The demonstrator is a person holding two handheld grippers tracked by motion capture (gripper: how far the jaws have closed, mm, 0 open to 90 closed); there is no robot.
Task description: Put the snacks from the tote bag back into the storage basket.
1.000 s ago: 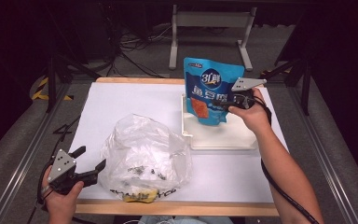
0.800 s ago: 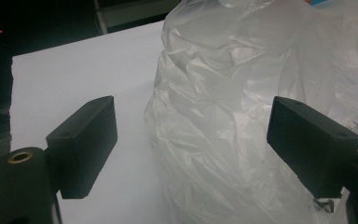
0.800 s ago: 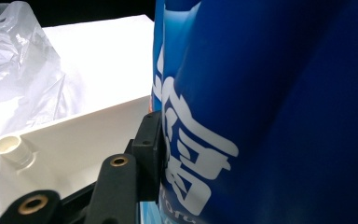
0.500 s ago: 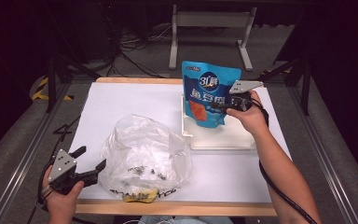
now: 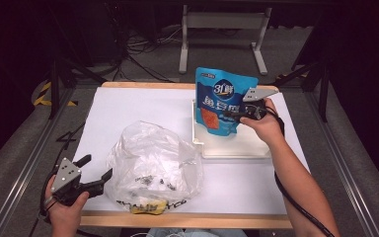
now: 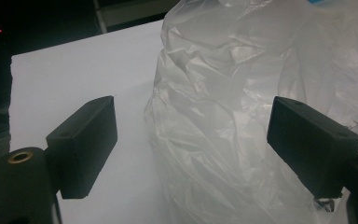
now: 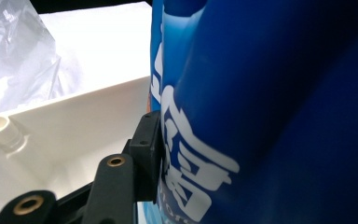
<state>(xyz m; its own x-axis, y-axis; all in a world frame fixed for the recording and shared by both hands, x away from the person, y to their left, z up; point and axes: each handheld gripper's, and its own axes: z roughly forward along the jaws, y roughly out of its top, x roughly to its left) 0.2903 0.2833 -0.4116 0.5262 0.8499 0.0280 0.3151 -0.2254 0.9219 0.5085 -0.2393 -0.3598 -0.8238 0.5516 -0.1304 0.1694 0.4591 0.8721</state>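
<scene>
Placement looks like the step in hand: the right gripper has its jaws clamped on the glossy blue stand-up snack pouch with white lettering, holding it upright over the shallow white plastic tray at the far right of the white table. In the right gripper view one black pad presses flat against the pouch's printed face, with the tray's inner wall just beyond and below — whether the pouch's base already rests on the tray floor cannot be told. The jaws have just been opening slightly, yet the pouch remains between them. The left gripper waits near the front left corner, jaws spread wide and holding nothing, just beside the crumpled clear plastic bag; in the left gripper view the bag sits between and beyond its pads. Next, judging by this, the pouch needs settling into the tray before release — a tall pouch may tip if freed too soon.
</scene>
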